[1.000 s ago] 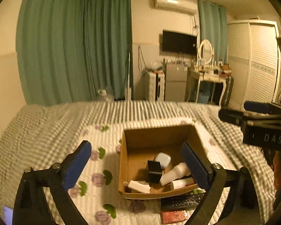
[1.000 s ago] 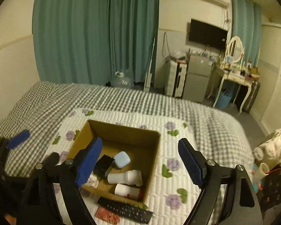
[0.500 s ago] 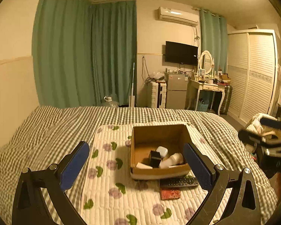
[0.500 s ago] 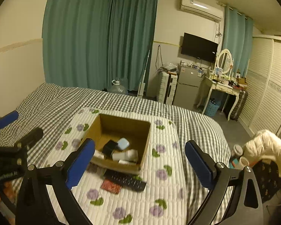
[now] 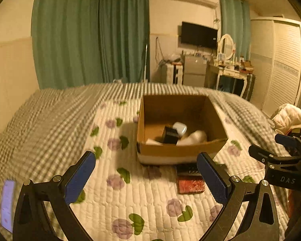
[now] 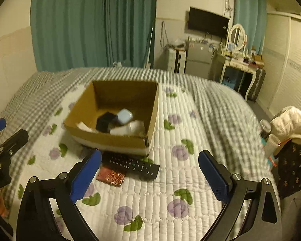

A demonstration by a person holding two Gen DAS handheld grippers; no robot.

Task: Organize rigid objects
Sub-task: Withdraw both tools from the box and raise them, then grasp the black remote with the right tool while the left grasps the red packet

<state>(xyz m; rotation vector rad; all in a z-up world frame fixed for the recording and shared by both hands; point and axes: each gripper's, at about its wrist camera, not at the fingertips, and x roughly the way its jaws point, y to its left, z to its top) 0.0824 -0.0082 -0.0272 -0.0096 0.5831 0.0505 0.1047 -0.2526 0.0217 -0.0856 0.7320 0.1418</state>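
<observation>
A brown cardboard box (image 5: 214, 120) (image 6: 153, 118) sits on the flowered quilt on the bed. Inside lie a black cube (image 5: 170, 137) (image 6: 105, 121), a pale blue case (image 5: 180, 128) (image 6: 124, 116) and white bottles (image 5: 194, 137) (image 6: 128, 129). In front of the box lie a black remote control (image 6: 136, 165) (image 5: 187, 170) and a small red packet (image 6: 110, 176) (image 5: 190, 184). My left gripper (image 5: 146, 177) is open and empty above the quilt, short of the box. My right gripper (image 6: 149, 177) is open and empty, just above and behind the remote.
The quilt (image 6: 176, 180) covers a grey checked bedspread (image 5: 40, 124). A phone with a lit screen (image 5: 7, 204) lies at the near left. A white jacket (image 6: 291, 120) hangs at the bed's right side. Desk, fridge and wardrobe stand beyond the bed.
Both grippers pulled back and up from the box half a second ago, and now have come down closer again toward the box and the remote. Both stay open and empty.
</observation>
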